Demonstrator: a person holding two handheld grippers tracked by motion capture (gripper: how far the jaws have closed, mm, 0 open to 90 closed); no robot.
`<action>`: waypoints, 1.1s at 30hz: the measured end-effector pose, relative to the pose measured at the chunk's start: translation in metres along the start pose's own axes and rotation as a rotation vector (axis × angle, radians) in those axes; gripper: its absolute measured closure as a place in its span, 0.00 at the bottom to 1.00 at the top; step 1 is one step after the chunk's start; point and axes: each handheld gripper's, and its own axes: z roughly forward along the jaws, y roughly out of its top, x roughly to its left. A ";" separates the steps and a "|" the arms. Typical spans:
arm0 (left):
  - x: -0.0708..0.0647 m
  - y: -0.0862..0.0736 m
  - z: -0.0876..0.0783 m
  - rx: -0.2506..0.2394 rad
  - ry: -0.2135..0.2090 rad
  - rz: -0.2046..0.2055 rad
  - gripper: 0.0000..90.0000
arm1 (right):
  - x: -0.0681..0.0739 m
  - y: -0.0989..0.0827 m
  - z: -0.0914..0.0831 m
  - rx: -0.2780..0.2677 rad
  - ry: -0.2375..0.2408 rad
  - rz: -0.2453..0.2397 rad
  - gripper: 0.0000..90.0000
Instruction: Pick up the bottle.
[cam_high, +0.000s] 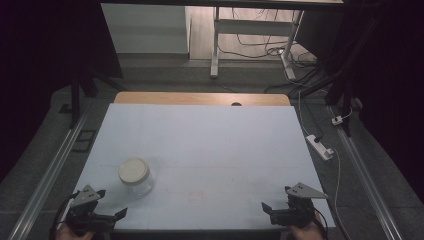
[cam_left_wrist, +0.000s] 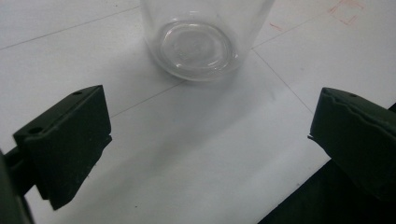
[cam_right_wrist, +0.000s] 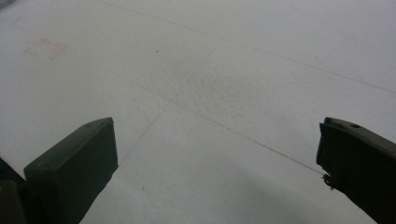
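High view: the jar (cam_high: 135, 176) stands upright at the table's (cam_high: 210, 145) near left, just ahead of the left gripper (cam_high: 107, 216), jaws spread and empty; the right gripper (cam_high: 274, 210), equally released, sits well apart.

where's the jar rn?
In the high view the glass jar stands on the white table, near-left, just ahead of the open left gripper; nothing touches it.

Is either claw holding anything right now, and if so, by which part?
Nothing is held. The left claw and the right claw are both open. The clear glass jar with a cream lid stands free on the white table.
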 end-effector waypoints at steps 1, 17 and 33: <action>0.000 0.000 0.000 0.001 -0.001 0.000 0.00 | 0.000 0.000 0.000 0.006 0.004 -0.002 0.00; 0.001 0.001 0.001 0.010 -0.005 -0.009 0.00 | -0.002 0.001 0.001 0.015 0.026 0.009 0.00; 0.000 0.007 0.003 0.004 -0.022 -0.002 0.00 | -0.003 0.001 0.002 0.028 0.037 0.045 0.00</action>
